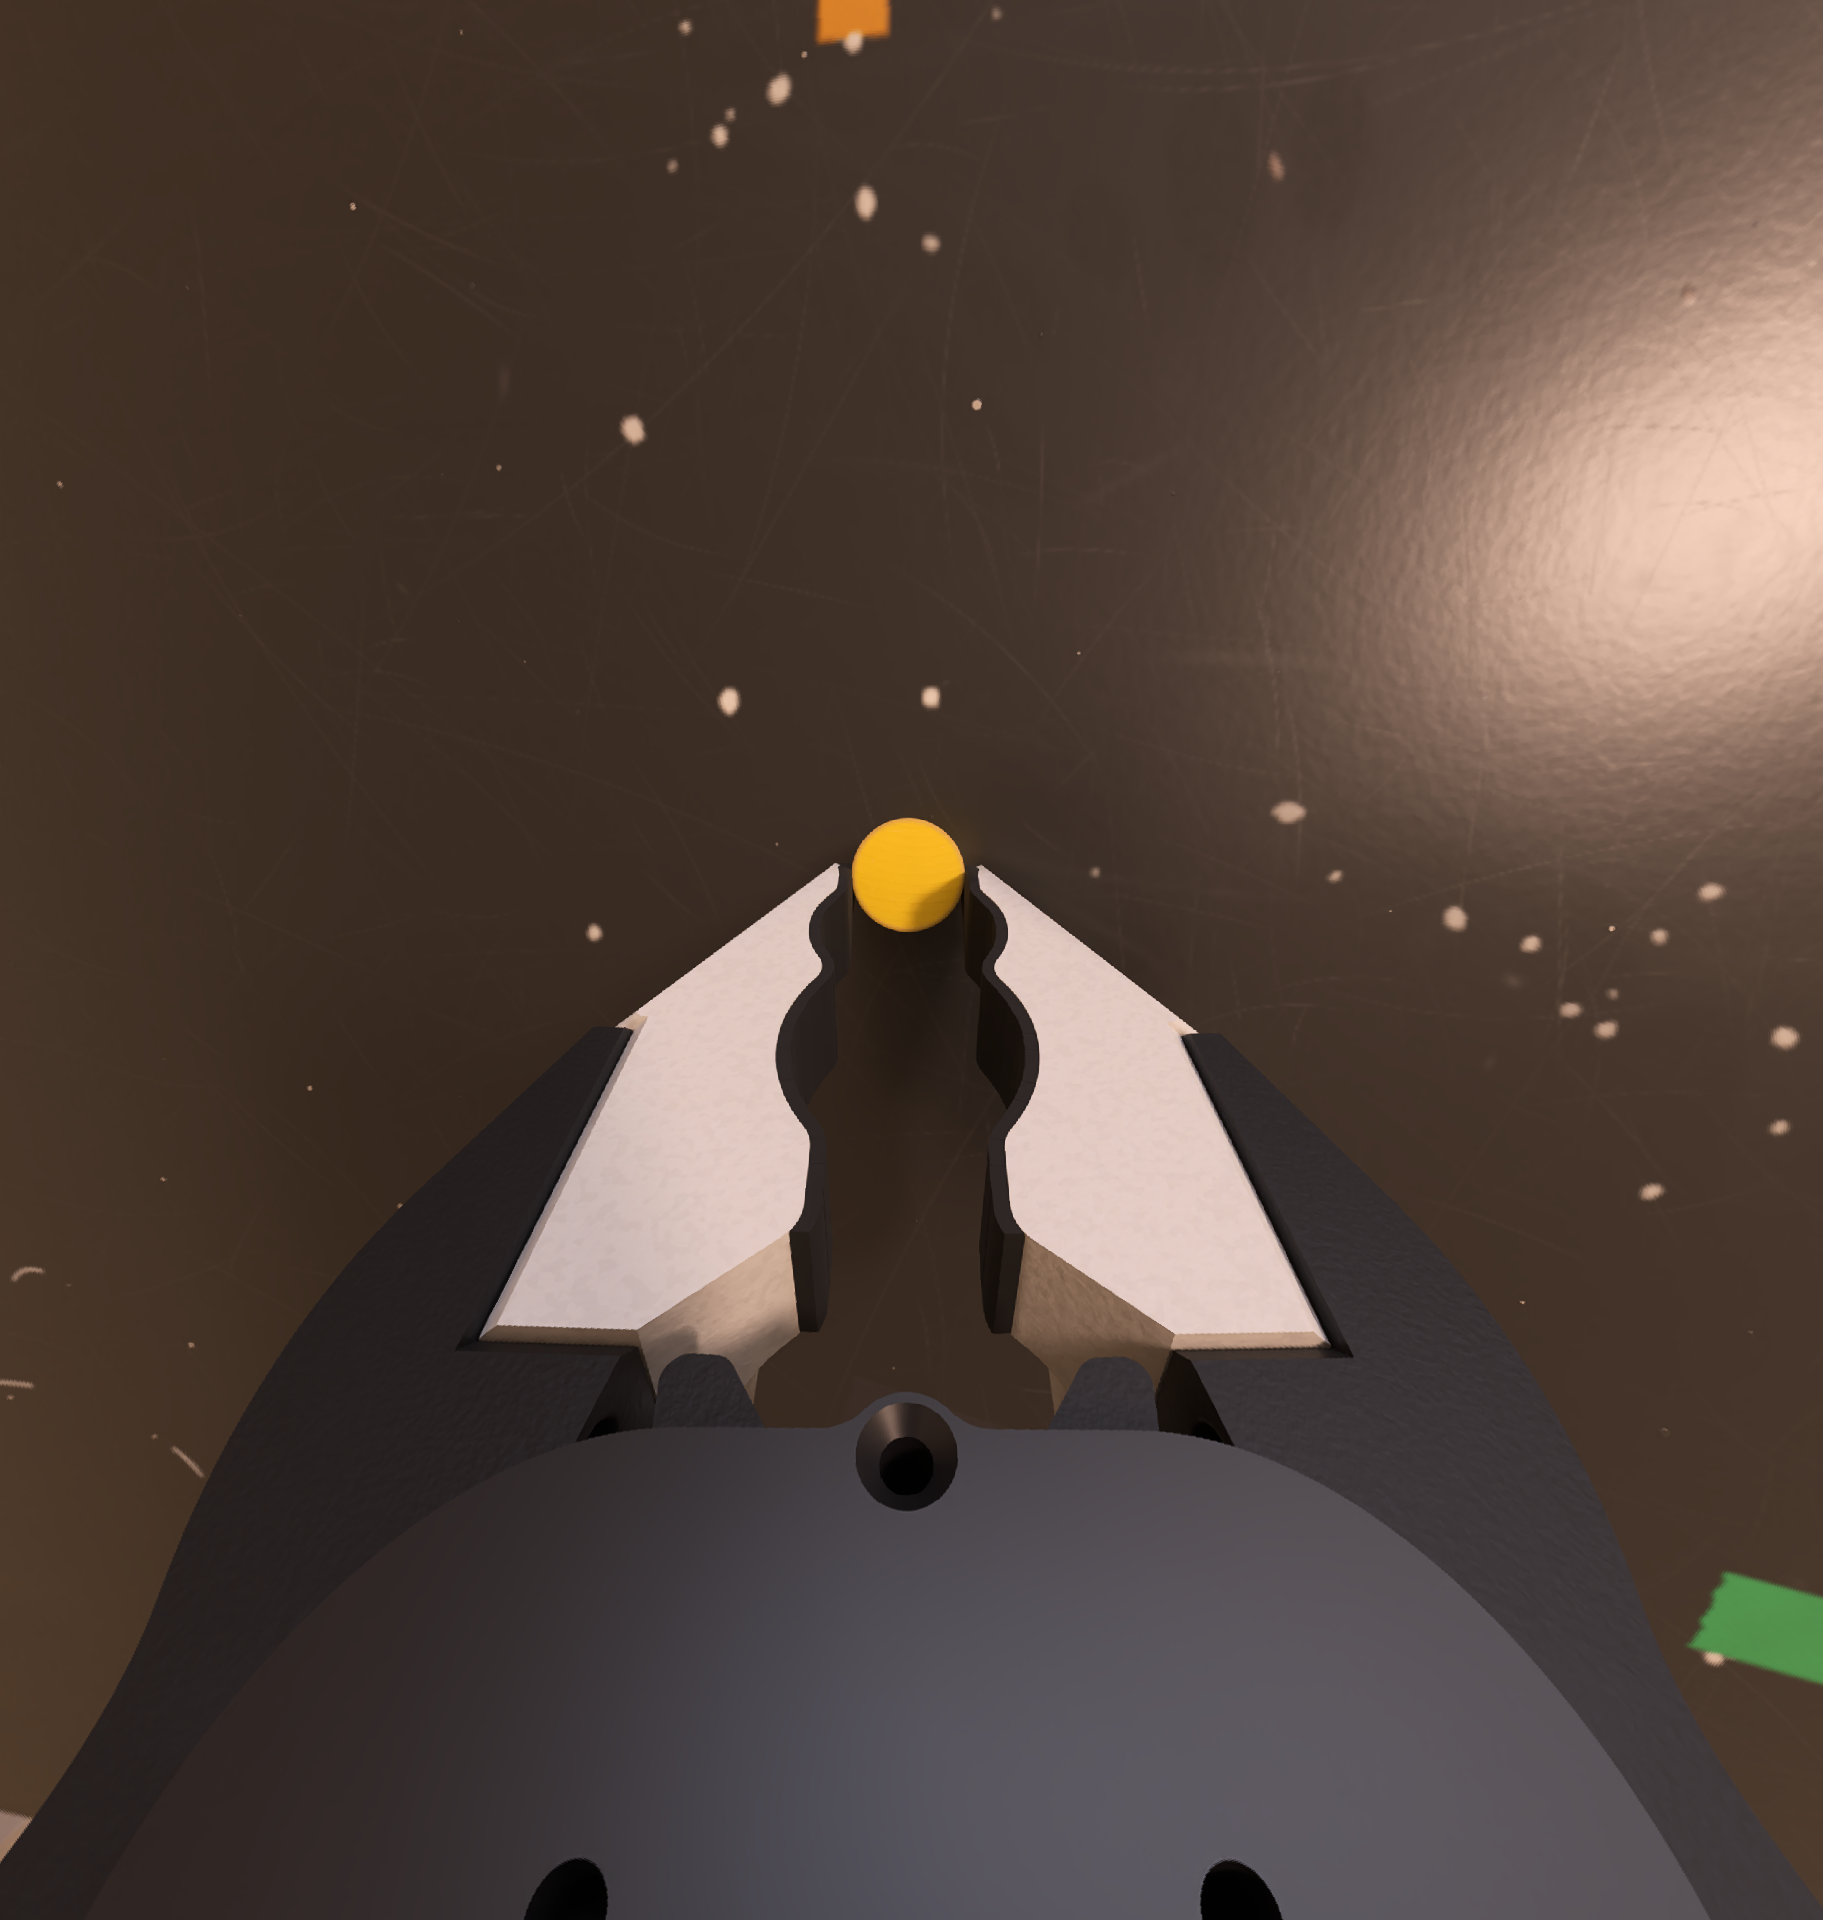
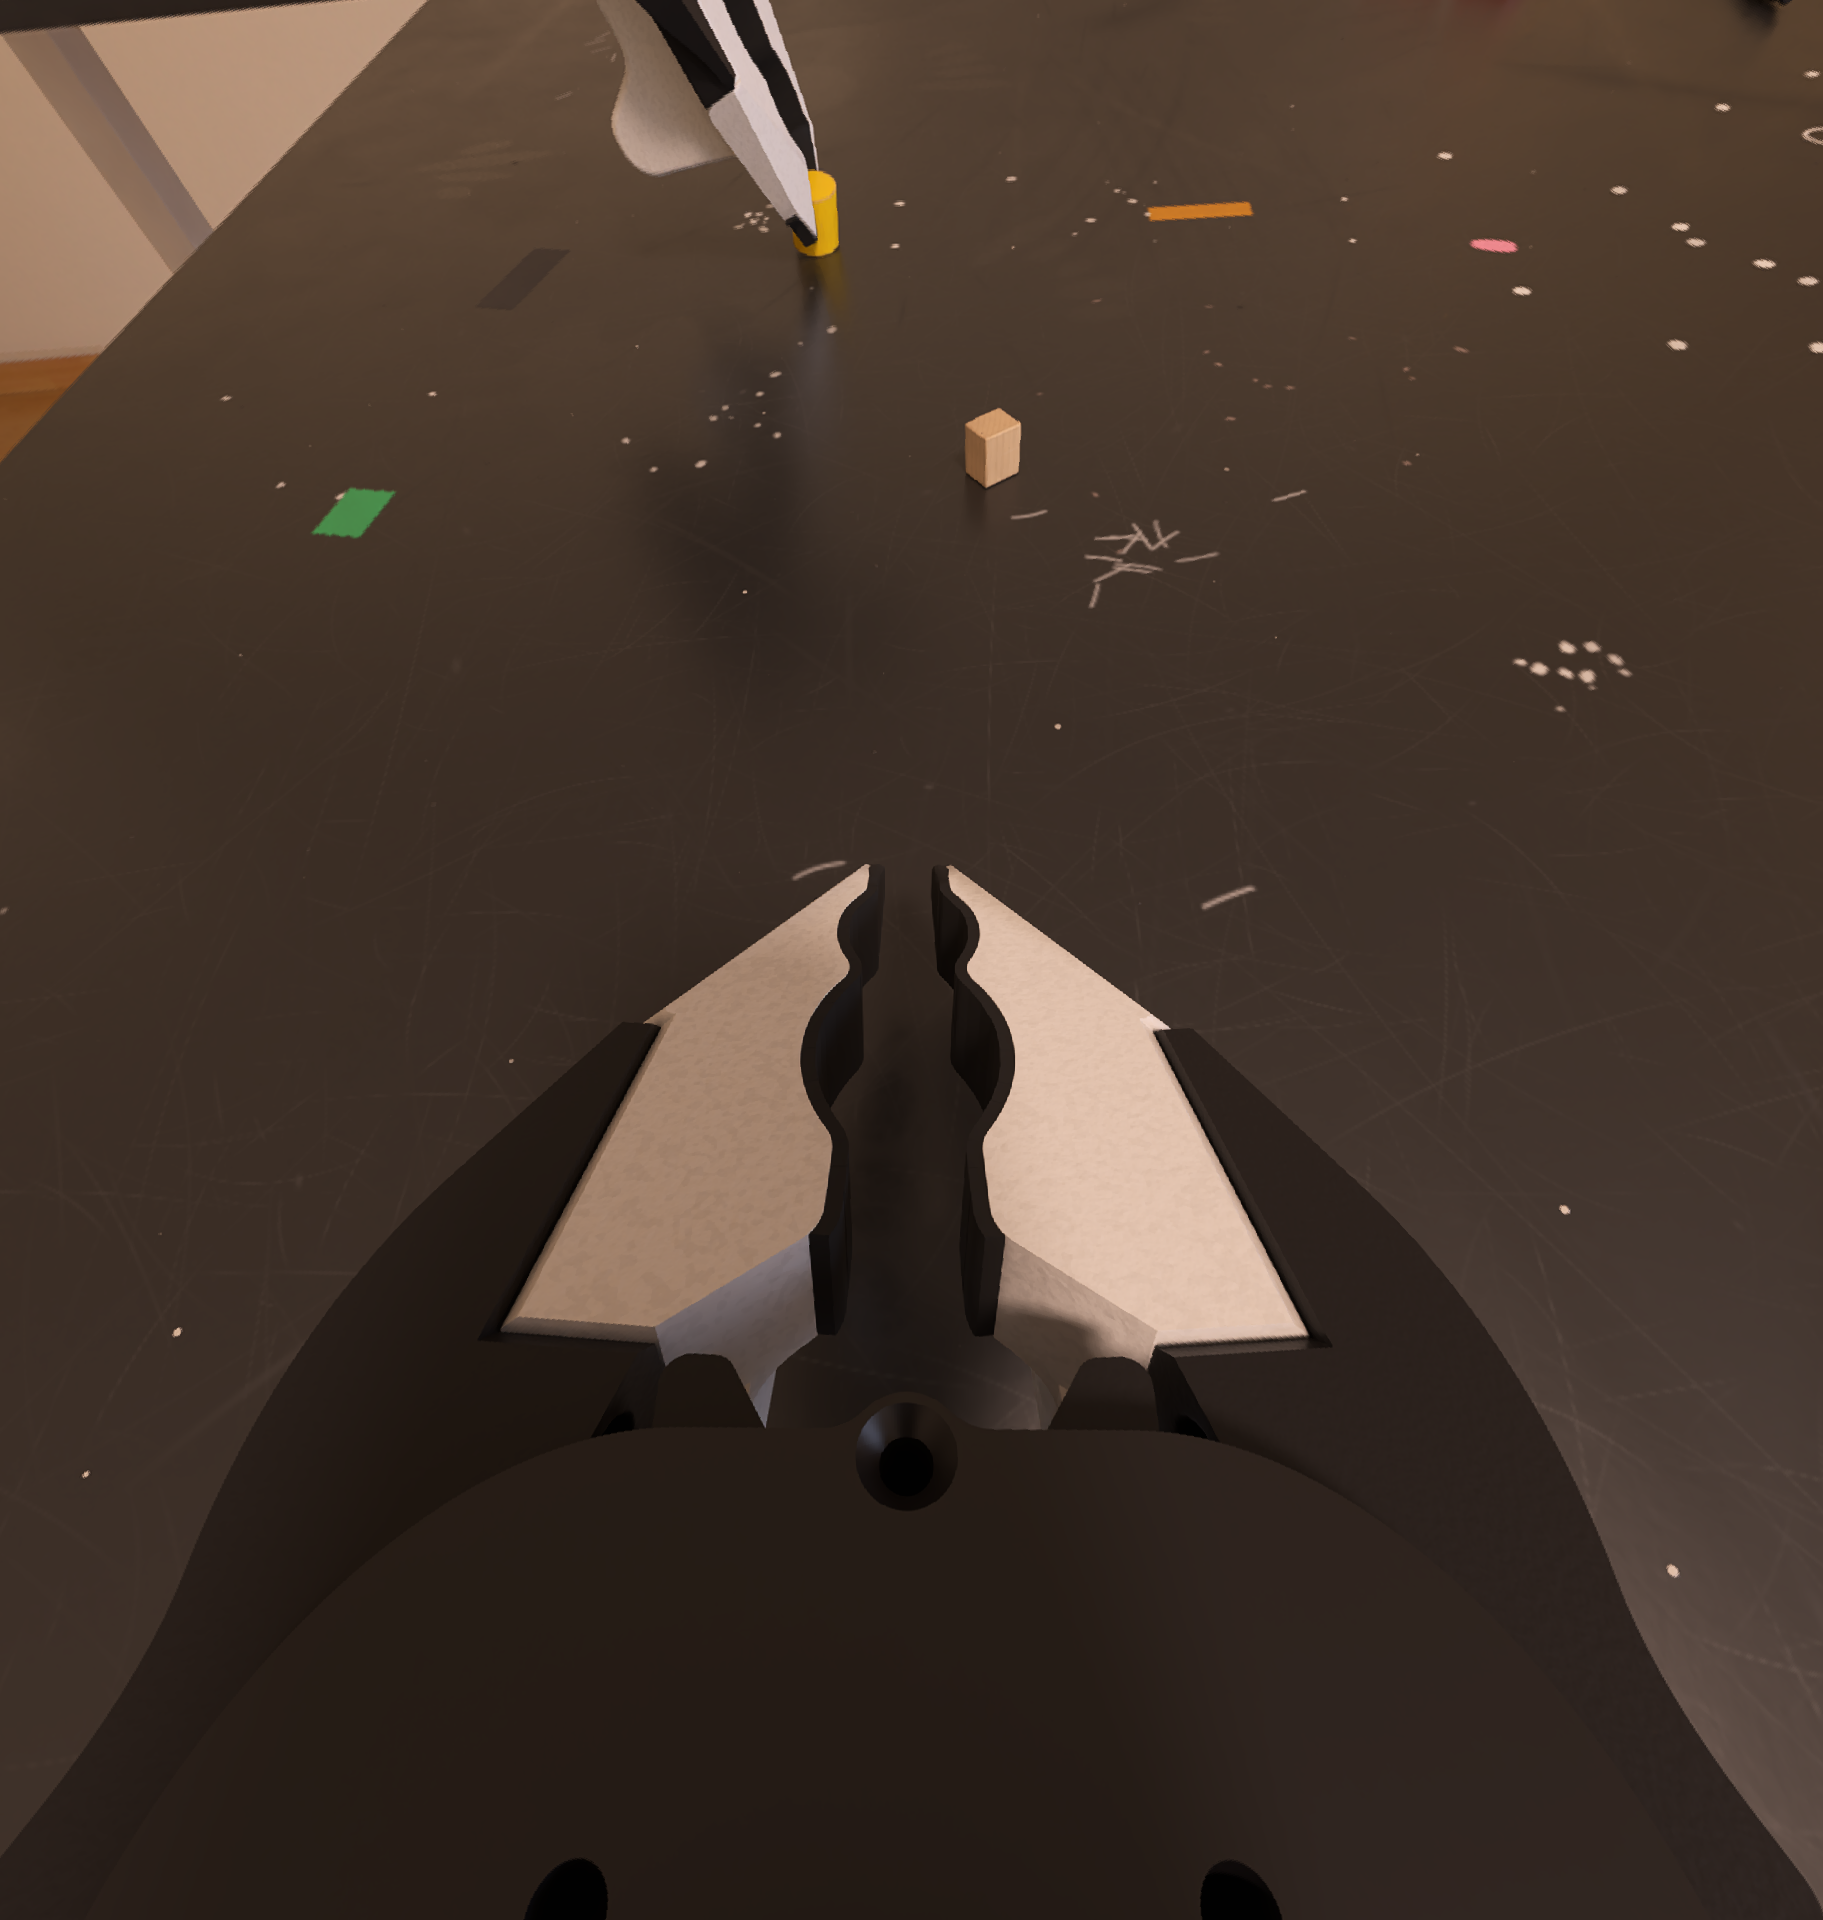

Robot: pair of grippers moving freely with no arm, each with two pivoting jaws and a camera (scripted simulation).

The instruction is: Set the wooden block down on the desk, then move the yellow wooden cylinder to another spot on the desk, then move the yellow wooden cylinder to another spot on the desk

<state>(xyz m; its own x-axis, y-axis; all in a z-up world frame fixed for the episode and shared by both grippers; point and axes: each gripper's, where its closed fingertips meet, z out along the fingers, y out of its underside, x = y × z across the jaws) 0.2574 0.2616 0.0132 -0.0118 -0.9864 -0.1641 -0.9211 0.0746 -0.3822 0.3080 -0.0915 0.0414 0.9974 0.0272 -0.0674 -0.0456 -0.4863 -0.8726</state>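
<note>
The yellow wooden cylinder [image 1: 907,871] stands upright on the dark desk [image 1: 367,623], seen from above in the left wrist view. My left gripper [image 1: 907,878] points down, with its two fingertips pressed on either side of the cylinder. In the right wrist view the cylinder [image 2: 826,208] is far off at the upper middle, with the left gripper [image 2: 805,223] coming down onto it. The wooden block [image 2: 992,447] stands free on the desk, nearer and to the right of the cylinder. My right gripper [image 2: 907,873] is shut and empty, hovering low over the desk well short of the block.
Flat tape marks lie on the desk: green [image 2: 353,512], orange [image 2: 1198,211] and a pink spot [image 2: 1494,246]. Green tape [image 1: 1780,1642] and orange tape [image 1: 853,19] also show in the left wrist view. The desk's left edge [image 2: 211,270] runs diagonally at the upper left.
</note>
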